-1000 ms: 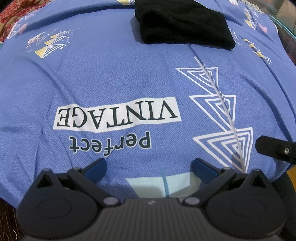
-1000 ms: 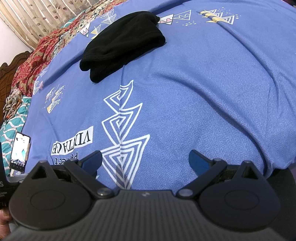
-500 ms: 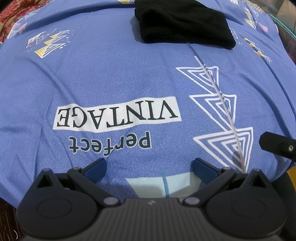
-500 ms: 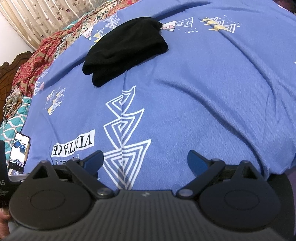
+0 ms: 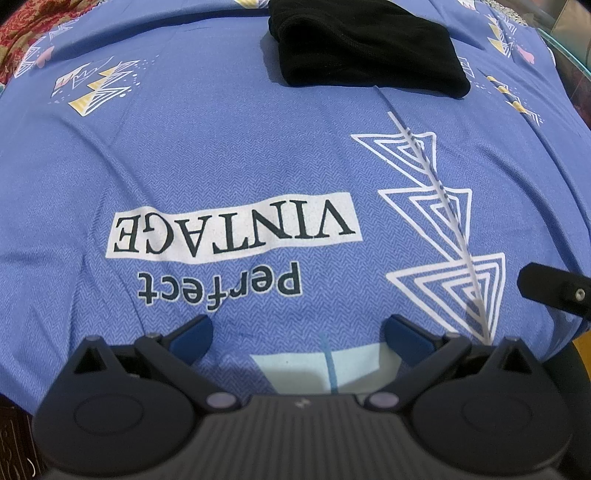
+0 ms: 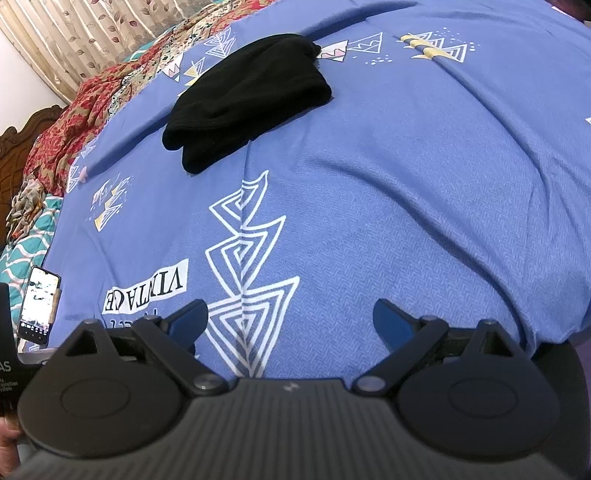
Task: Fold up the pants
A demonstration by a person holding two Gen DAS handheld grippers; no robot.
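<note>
Black pants (image 5: 365, 48) lie folded into a compact bundle on the blue printed bedsheet (image 5: 221, 158), far from both grippers. They also show in the right wrist view (image 6: 247, 99), up and left of centre. My left gripper (image 5: 299, 336) is open and empty near the bed's front edge. My right gripper (image 6: 291, 321) is open and empty, also low over the front of the bed. A black part of the right gripper (image 5: 554, 290) shows at the right edge of the left wrist view.
A red patterned blanket (image 6: 74, 110) and a teal cloth (image 6: 26, 240) lie at the bed's left side. A phone (image 6: 38, 310) with a lit screen stands at the left. A curtain (image 6: 92, 29) hangs behind.
My right gripper has drawn back a little, so the pants sit lower and larger in its view. The left gripper has hardly moved.
</note>
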